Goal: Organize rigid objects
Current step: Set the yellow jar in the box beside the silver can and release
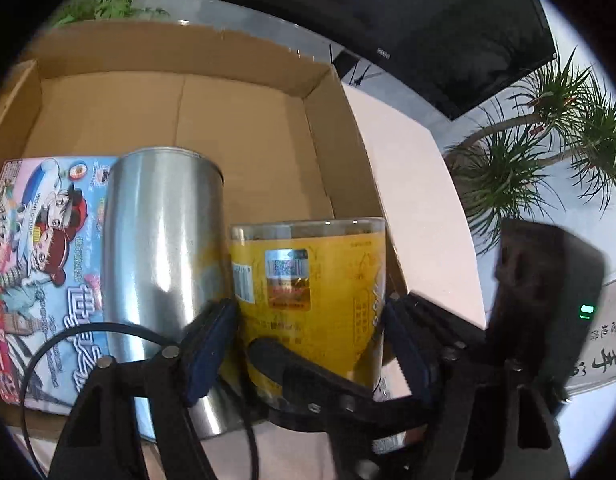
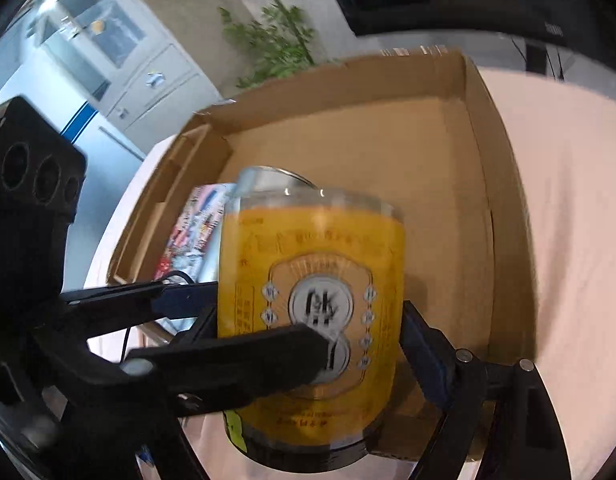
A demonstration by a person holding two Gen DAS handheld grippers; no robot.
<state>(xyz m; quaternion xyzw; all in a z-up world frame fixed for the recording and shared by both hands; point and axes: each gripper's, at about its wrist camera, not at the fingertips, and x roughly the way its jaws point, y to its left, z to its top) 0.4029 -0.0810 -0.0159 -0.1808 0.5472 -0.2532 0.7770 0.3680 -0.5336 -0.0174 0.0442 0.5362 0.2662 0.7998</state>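
Observation:
A clear jar with a yellow label is held upright over the near edge of an open cardboard box. Both grippers grip it: my left gripper is shut on its sides, and my right gripper is shut on it from the other side. A silver metal can stands in the box right beside the jar. A colourful picture book lies flat in the box at the left.
The box sits on a pale pink table. A dark monitor and potted plants stand behind it. White cabinets are at the far left.

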